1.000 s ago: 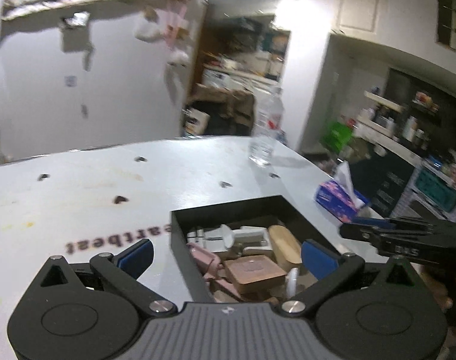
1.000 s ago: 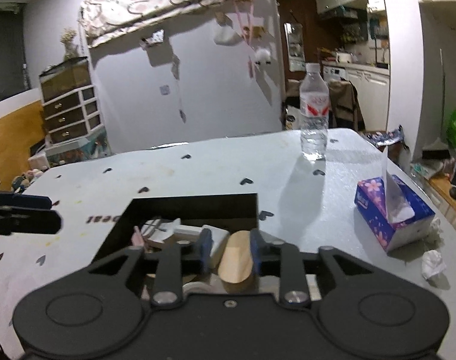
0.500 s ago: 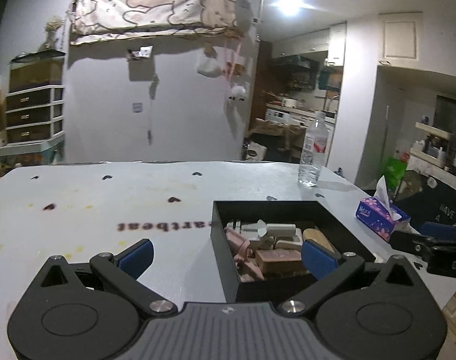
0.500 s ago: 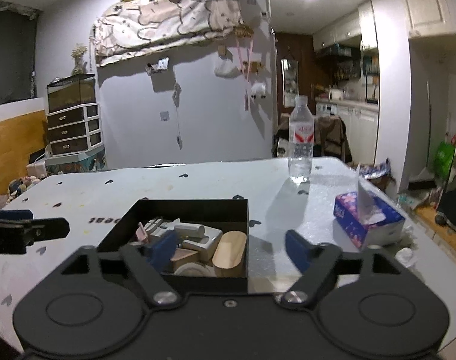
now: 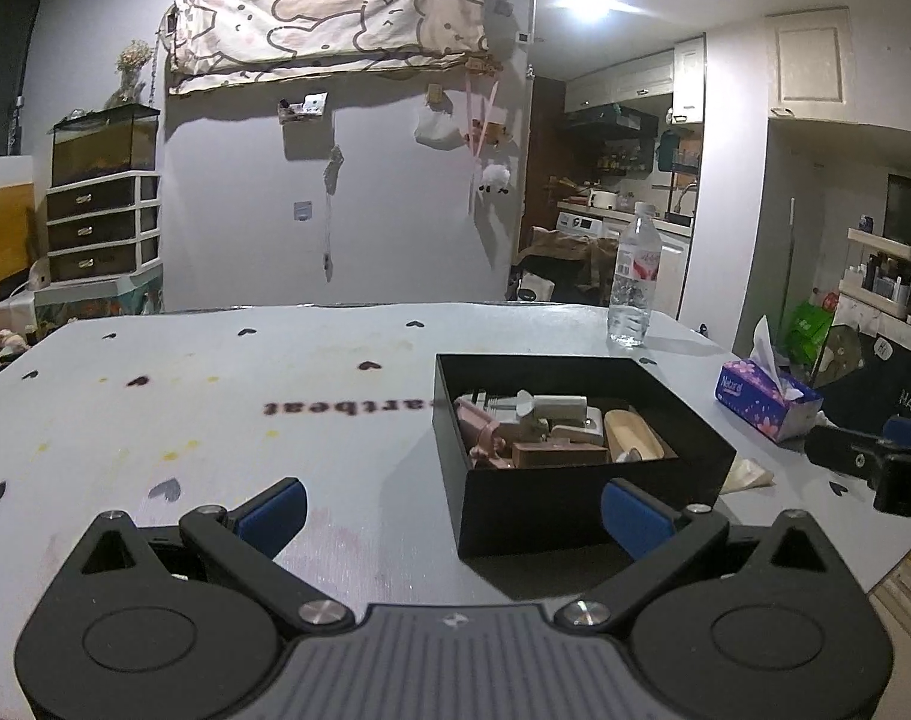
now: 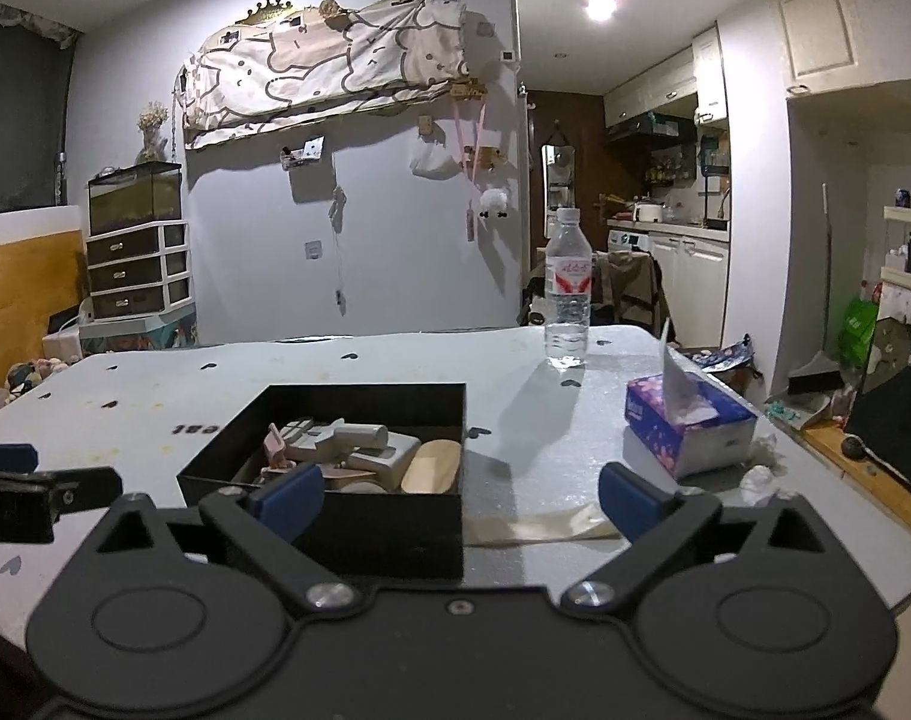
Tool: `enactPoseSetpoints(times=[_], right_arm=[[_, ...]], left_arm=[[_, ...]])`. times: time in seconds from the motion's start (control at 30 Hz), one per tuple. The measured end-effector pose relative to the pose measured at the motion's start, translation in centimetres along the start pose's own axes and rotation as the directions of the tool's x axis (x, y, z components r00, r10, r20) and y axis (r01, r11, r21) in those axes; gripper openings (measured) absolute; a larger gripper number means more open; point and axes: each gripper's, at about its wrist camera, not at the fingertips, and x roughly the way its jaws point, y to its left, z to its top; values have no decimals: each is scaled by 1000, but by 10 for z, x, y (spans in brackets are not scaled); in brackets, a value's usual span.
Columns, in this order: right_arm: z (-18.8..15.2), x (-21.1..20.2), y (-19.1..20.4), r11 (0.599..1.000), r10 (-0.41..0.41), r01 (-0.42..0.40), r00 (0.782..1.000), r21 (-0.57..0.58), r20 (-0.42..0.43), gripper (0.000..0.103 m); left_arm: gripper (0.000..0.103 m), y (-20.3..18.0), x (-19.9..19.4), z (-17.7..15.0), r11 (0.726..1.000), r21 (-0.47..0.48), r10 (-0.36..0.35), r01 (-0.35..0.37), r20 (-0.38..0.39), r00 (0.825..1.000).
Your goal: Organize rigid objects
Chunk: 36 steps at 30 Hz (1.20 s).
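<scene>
Table (image 5: 227, 396), both grippers backed off box (image 5: 581, 516), empty.

Open left gripper (image 5: 452, 513) w/ filled black box (image 5: 581, 501)

Left gripper (image 5: 452, 513) and right gripper (image 6: 458, 498) (both empty), jaws wide apart.

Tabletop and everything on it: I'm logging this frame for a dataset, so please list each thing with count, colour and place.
table: one, pale grey with dark heart marks, under everything
black box: one, black, open-topped, near the front edge
rigid objects: several, pink, white and tan, piled inside the box
water bottle: one, clear with red label, upright at the far edge
tissue box: one, purple floral, right of the black box
left gripper: one, black with blue pads, open, empty
right gripper: one, black with blue pads, open, empty
</scene>
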Motion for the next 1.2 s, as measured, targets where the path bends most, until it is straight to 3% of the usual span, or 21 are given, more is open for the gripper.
enactPoseSetpoints(times=[0.37, 1.2], right_arm=[[-8, -10, 0, 1000, 1, -1, 1000, -13, -9, 102], [-7, -16, 3, 999, 0, 0, 1000, -39, 14, 103]], left_arm=[[103, 0, -16, -1, 999, -13, 33, -33, 36, 999], [103, 0, -18, 0, 999, -9, 35, -34, 37, 999]])
